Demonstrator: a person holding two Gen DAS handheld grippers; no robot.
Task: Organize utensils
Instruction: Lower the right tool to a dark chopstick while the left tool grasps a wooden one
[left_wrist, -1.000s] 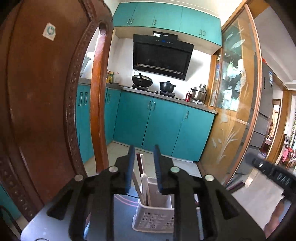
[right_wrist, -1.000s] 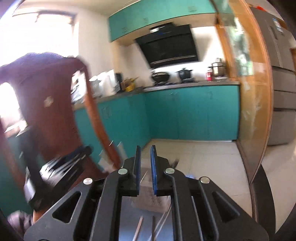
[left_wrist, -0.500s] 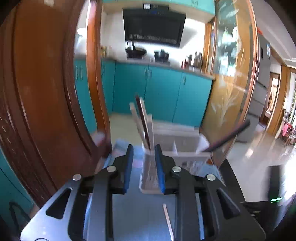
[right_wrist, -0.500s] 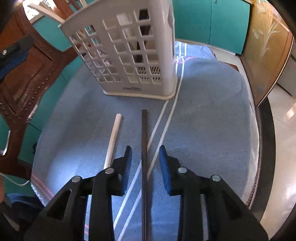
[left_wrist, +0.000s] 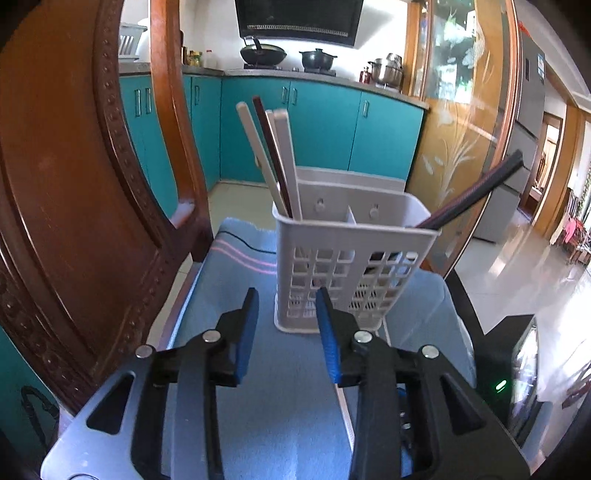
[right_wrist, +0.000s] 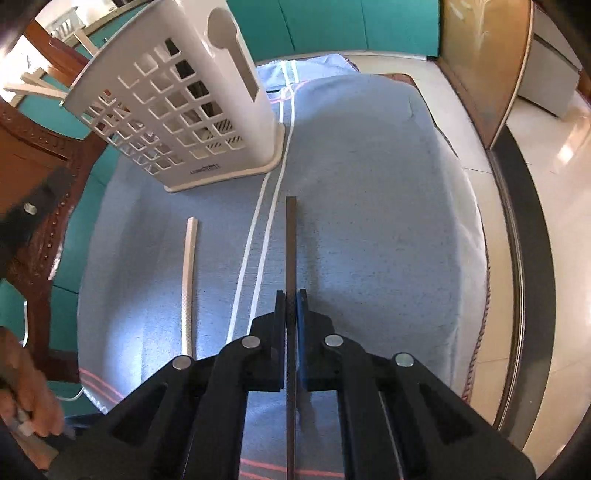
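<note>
Task is part done. Four chopsticks (left_wrist: 275, 155), three pale and one dark, already stand in the left compartment of the white utensil basket (left_wrist: 347, 273); a dark pair (left_wrist: 476, 192) leans out of the right compartment toward the right. Two pieces are not yet stowed, both lying on the blue cloth (right_wrist: 369, 206) that covers the bench, nearer than the basket.

The dark chopstick (right_wrist: 291, 243) lies pointing toward the basket. The right hand-held gripper (right_wrist: 291, 295) has its jaws closed on the near part of it; the stick appears to rest on the cloth, not yet lifted. The white chopstick (right_wrist: 189, 280) lies to its left, parallel, apart from it and untouched.

The left hand-held gripper (left_wrist: 286, 299) hangs just in front of the basket's near wall, jaws partly apart and opening, nothing between them.

Remaining, in my judgement: lift the dark chopstick into the basket, then collect the white one.
</note>
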